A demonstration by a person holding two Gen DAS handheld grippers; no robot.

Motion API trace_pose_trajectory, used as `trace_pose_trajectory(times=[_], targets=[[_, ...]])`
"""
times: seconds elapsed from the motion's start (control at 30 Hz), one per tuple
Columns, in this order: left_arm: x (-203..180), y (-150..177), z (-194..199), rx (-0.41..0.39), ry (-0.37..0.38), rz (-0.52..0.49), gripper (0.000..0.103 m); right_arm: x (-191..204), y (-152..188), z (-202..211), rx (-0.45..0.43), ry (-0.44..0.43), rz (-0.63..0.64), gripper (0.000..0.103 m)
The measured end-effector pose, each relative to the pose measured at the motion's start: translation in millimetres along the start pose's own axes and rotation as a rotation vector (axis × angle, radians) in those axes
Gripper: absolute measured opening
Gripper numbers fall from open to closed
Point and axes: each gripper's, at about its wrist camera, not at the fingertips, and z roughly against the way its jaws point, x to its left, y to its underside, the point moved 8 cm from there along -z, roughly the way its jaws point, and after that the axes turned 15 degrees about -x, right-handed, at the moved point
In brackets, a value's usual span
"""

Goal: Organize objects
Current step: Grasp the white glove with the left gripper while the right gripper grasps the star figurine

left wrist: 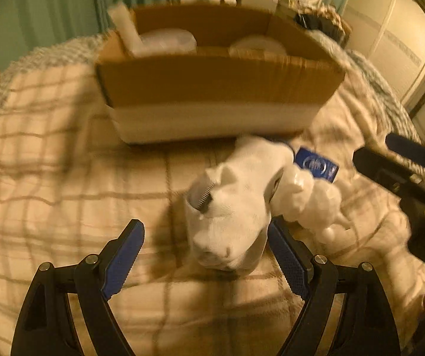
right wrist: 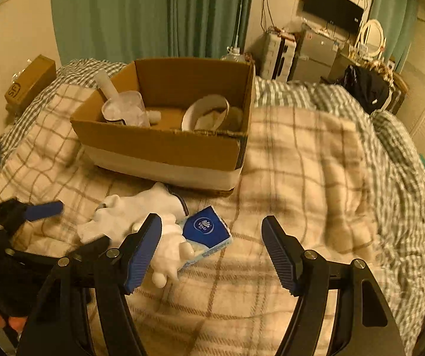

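Observation:
A white sock (left wrist: 236,207) lies on the plaid blanket, next to a white lumpy plastic item (left wrist: 310,204) and a blue tissue pack (left wrist: 316,164). My left gripper (left wrist: 206,255) is open, its fingers on either side of the sock's near end. An open cardboard box (left wrist: 221,86) stands behind. In the right wrist view the sock (right wrist: 135,207), the white item (right wrist: 168,249) and the tissue pack (right wrist: 206,231) lie in front of the box (right wrist: 165,148). My right gripper (right wrist: 212,252) is open and empty, just right of the tissue pack.
The box holds a clear plastic cup with a scoop (right wrist: 123,108) and a white bowl-like item (right wrist: 209,112). A checked duvet (right wrist: 375,124) covers the bed at right. A small brown box (right wrist: 30,80) sits far left. Curtains, shelves and a monitor (right wrist: 331,6) stand behind.

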Motion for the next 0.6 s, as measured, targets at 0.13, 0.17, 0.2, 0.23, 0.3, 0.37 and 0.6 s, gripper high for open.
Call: trace_pose_trajectory(times=[0.13, 0.17, 0.2, 0.23, 0.3, 0.37, 0.6], targets=[[-10.7, 3.7, -19.7, 0.051, 0.056, -0.006, 0.087, -3.5, 1.7, -9.4, 0.003, -0.005, -0.028, 0.07], [-11.8, 4.6, -22.9, 0.06, 0.064, -0.004, 0.082, -4.4, 2.6, -11.9, 0.007, -0.004, -0.035, 0.072], [-13.8, 6.6, -25.3, 0.071, 0.084, -0.002, 0.064, -4.0, 3.5, -13.9, 0.01, -0.004, -0.037, 0.073], [-14.2, 8.3, -25.5, 0.075, 0.086, -0.003, 0.06, -3.6, 4.7, -15.9, 0.015, -0.002, -0.039, 0.073], [-13.5, 7.5, -21.1, 0.06, 0.1, 0.004, 0.049, -3.0, 7.6, -19.0, 0.024, -0.002, -0.038, 0.075], [-10.3, 5.5, -14.1, 0.041, 0.105, 0.019, 0.046, -1.0, 8.6, -20.3, 0.028, -0.002, -0.032, 0.075], [36.7, -1.5, 28.2, -0.051, -0.008, 0.109, 0.043, 20.9, 11.4, -22.4, 0.04, -0.05, 0.017, 0.075]])
